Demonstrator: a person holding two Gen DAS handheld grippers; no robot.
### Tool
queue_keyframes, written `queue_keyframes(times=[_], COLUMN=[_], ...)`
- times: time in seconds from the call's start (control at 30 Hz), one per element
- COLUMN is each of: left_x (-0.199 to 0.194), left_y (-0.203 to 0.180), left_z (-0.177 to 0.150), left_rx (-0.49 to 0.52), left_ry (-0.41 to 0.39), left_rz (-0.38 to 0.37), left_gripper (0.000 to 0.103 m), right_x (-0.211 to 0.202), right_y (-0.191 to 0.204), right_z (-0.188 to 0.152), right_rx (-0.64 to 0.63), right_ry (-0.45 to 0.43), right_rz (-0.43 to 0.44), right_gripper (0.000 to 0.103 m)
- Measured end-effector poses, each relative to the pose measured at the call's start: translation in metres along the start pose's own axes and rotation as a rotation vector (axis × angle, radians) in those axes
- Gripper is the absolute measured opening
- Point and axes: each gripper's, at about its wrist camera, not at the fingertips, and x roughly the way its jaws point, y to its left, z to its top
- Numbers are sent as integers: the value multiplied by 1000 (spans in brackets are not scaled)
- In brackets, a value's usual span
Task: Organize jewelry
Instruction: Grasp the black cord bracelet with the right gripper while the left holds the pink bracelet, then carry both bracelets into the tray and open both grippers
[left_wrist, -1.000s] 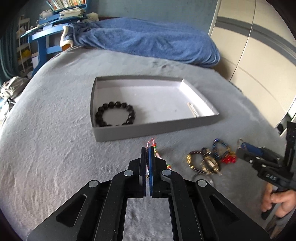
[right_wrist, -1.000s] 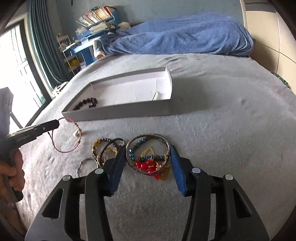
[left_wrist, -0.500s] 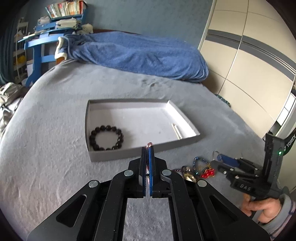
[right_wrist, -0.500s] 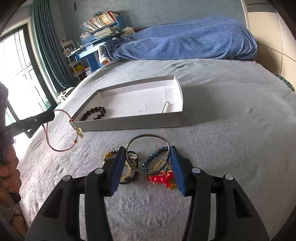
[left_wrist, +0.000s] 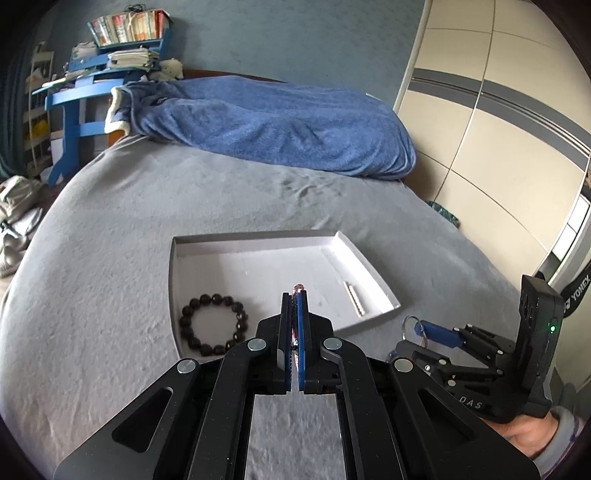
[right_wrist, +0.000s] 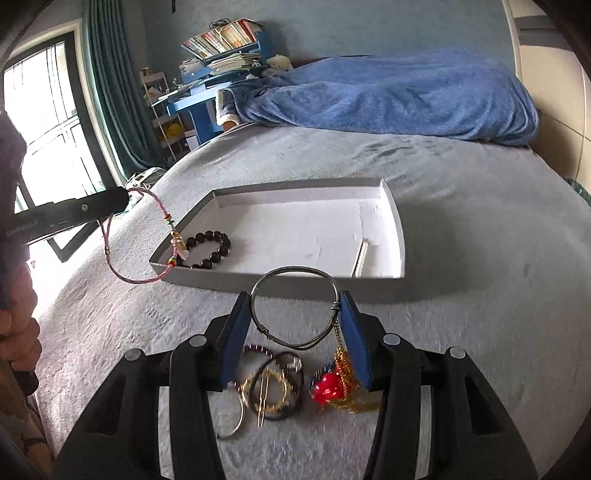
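Left wrist view: my left gripper (left_wrist: 294, 295) is pinching a pink cord bracelet (left_wrist: 297, 286) between closed fingers, above the white tray (left_wrist: 373, 273) holding a black bead bracelet (left_wrist: 212, 325).

Right wrist view: my right gripper (right_wrist: 295, 310) is clamping a silver wire bangle (right_wrist: 295, 306) over the loose jewelry pile (right_wrist: 291, 384) on the bed (right_wrist: 480, 236).

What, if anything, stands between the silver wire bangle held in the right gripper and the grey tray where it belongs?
Nothing visible: the silver wire bangle in the right gripper faces only the tray and its low near wall.
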Motion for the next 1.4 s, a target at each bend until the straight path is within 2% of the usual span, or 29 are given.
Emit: queue_keyframes(times=[0.4,0.7,0.8,0.87,0.97,1.03,1.23,1.4], left_x=[39,83,88,91,94,96,107,121], left_y=[14,34,36,36,36,35,31,33], left_z=[24,30,31,31,30,28,15,2], left_rx=[5,-18,-20,-20,-23,-27,-14,-3], left_ry=[-4,35,41,43,50,59,94,159], left_rz=[13,38,36,28,17,10,3,33], left_gripper=[3,3,3,3,3,3,3,3], right_x=[45,77,77,75,73,74,100,127], right_y=[-10,-13,-23,-35,-49,-51,-17,0], right_z=[35,57,61,65,67,66,54,35], right_rx=[-22,-14,53,136,225,219,-3,-138], right_ry=[6,0,-3,-6,-15,-10,81,163], right_rz=[-17,17,76,164,225,189,16,-63], right_gripper=[48,48,48,48,48,48,48,49])
